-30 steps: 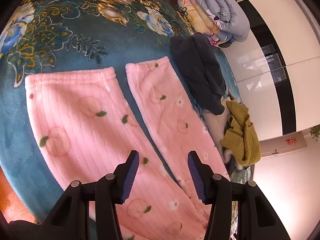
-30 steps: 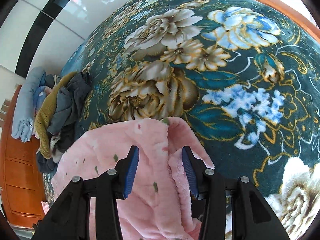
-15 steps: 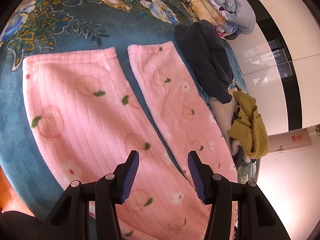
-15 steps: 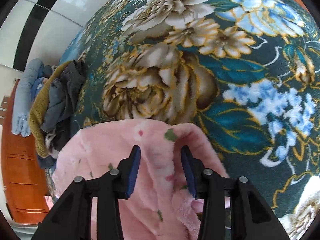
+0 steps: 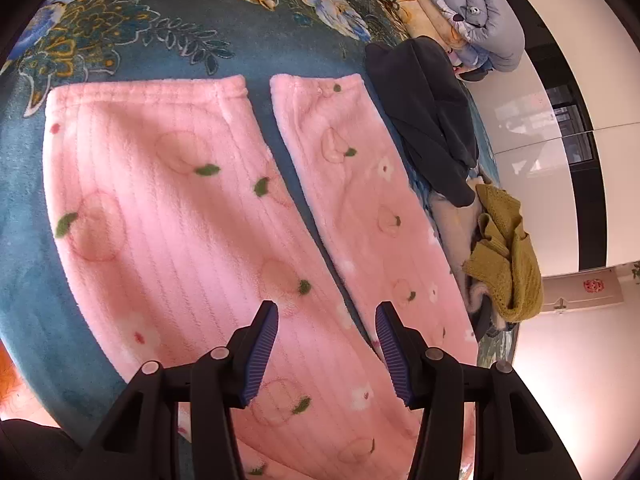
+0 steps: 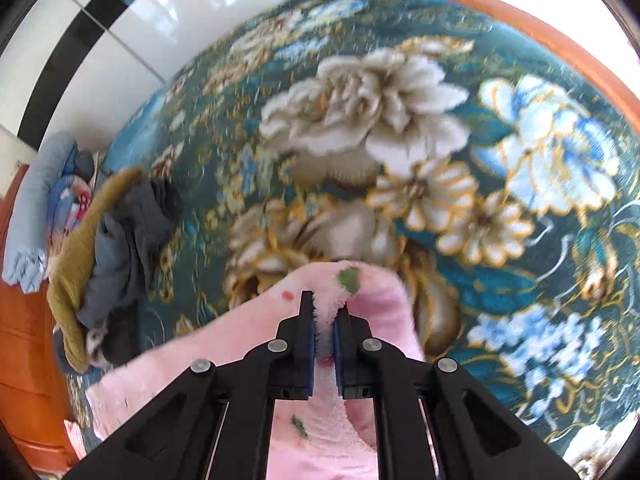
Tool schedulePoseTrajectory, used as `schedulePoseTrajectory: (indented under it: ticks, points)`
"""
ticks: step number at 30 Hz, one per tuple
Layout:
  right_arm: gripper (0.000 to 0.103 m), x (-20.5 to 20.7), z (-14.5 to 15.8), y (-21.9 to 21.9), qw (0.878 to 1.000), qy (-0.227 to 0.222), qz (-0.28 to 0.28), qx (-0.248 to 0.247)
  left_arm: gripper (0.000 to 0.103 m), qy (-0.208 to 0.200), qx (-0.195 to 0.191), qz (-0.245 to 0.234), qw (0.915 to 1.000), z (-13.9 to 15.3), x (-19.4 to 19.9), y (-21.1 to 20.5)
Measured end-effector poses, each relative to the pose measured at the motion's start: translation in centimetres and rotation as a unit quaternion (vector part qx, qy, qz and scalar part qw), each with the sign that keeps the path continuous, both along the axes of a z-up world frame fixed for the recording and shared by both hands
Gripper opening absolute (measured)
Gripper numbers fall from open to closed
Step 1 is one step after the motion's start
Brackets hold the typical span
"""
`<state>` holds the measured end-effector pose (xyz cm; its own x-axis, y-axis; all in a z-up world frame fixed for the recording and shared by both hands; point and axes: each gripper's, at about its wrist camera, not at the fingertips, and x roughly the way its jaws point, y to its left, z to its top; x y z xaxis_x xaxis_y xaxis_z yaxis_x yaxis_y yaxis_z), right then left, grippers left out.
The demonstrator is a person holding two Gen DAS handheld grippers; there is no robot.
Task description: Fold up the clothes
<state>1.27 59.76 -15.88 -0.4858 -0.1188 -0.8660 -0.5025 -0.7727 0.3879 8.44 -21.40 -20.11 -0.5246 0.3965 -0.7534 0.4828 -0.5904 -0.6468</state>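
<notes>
The pink fleece trousers [image 5: 192,240] are laid flat on the floral blanket [image 5: 120,32], with both legs running away from the left gripper [image 5: 326,344] toward the far cuffs, the two legs diverging slightly and separated by a narrow strip of blanket. The long axis of the garment is thus roughly in line with the left tongs, which are held spread above the near part of the legs, close to where they meet; no cloth is held between them.

In the right wrist view, the right gripper [image 6: 325,320] is seen pressed together on a raised ridge of the pink fleece trousers [image 6: 352,280], apparently at the waist end, though this cannot be confirmed. The fabric is pinched between the blue pads [image 6: 310,344] and lifted off the blanket [image 6: 520,152]. That view is blurred.

The coming move is judged to turn on this lengthwise layout: the held end lies nearest the right hand, and the cuffs lie far from both. A fold along or across the long axis is probably intended, with the free left tongs better placed to take a second grip.

A pile of dark and mustard clothes [image 5: 492,240] lies to the right, just beside the right leg
</notes>
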Motion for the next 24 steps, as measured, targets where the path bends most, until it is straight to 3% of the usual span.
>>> schedulePoseTrajectory:
  ticks: [1, 3, 4, 5, 7, 9, 13, 16, 22, 24]
  points:
    - [0.010, 0.2, -0.1, -0.3, 1.000, 0.001, 0.006, 0.001, 0.055, 0.002, 0.001, 0.004, 1.0000, 0.0, 0.1, -0.3]
    - [0.025, 1.1, 0.6, -0.6, 1.000, 0.011, 0.012, 0.014, 0.055, 0.007, 0.006, 0.017, 0.9998, 0.1, 0.4, -1.0]
    - [0.039, 1.9, 1.4, -0.5, 0.999, 0.025, 0.012, 0.016, 0.055, 0.010, 0.011, 0.023, 0.9996, 0.1, 0.6, -1.3]
    - [0.044, 3.1, 2.4, -0.5, 0.999, 0.045, 0.010, 0.015, 0.055, 0.013, 0.016, 0.029, 0.9994, 0.0, 0.8, -1.6]
    - [0.044, 6.0, 3.9, -0.4, 0.997, 0.077, 0.007, 0.007, 0.055, 0.019, 0.028, 0.039, 0.9987, -0.3, 1.1, -2.1]
    - [0.044, 10.1, 3.8, -0.3, 0.996, 0.083, 0.005, -0.012, 0.055, 0.024, 0.042, 0.045, 0.9978, -0.6, 1.4, -2.4]
    - [0.044, 19.1, -0.6, -0.9, 0.997, 0.040, -0.018, -0.064, 0.055, 0.028, 0.060, 0.040, 0.9970, -0.9, 1.6, -2.7]
    - [0.044, 23.5, -4.2, -1.8, 0.995, -0.002, -0.026, -0.092, 0.055, 0.026, 0.061, 0.027, 0.9974, -0.9, 1.7, -2.6]
    - [0.044, 21.5, -5.9, -5.3, 0.995, 0.002, -0.011, -0.097, 0.055, 0.035, 0.070, 0.014, 0.9968, -0.5, 2.8, -2.9]
    - [0.046, 19.9, -6.3, -6.7, 0.996, -0.020, -0.017, -0.082, 0.055, 0.035, 0.069, 0.014, 0.9969, -0.5, 3.3, -3.1]
